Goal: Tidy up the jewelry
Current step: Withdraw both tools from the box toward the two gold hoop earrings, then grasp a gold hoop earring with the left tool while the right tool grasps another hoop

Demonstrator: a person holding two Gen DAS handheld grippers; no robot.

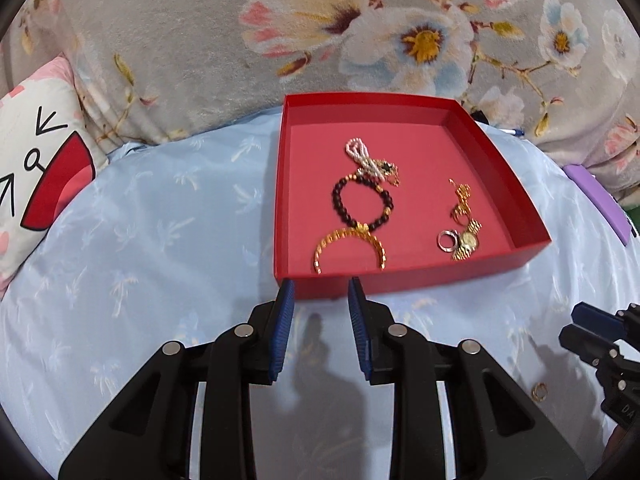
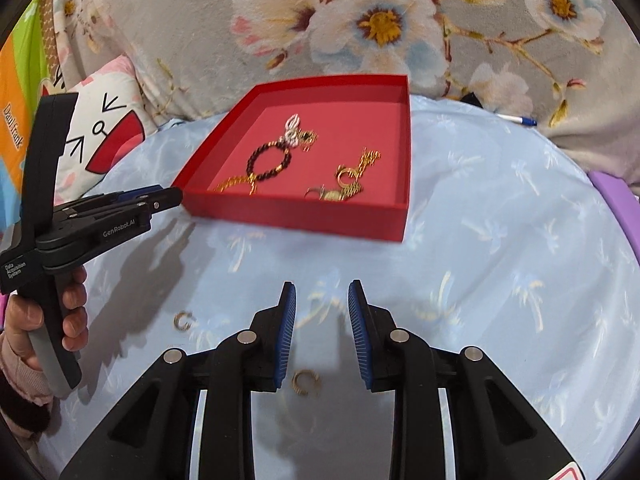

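Note:
A red tray [image 1: 400,280] [image 2: 296,216] on the light blue cloth holds a dark bead bracelet [image 1: 362,204] [image 2: 269,165], a gold chain bracelet [image 1: 349,248], a pearl piece [image 1: 362,156] and a gold watch with rings [image 1: 462,236] [image 2: 340,192]. Two small gold hoop earrings lie on the cloth: one [image 2: 306,382] between my right gripper's fingers, one [image 2: 185,321] to its left, also in the left wrist view [image 1: 539,392]. My left gripper [image 1: 321,286] is open and empty at the tray's near edge. My right gripper [image 2: 322,288] is open and empty above the cloth.
A floral grey blanket [image 1: 200,40] lies behind the tray. A cartoon pillow [image 1: 36,160] sits at the left. A purple object [image 1: 596,196] and a pen [image 2: 516,119] lie at the right. The left gripper [image 2: 156,200] shows in the right wrist view.

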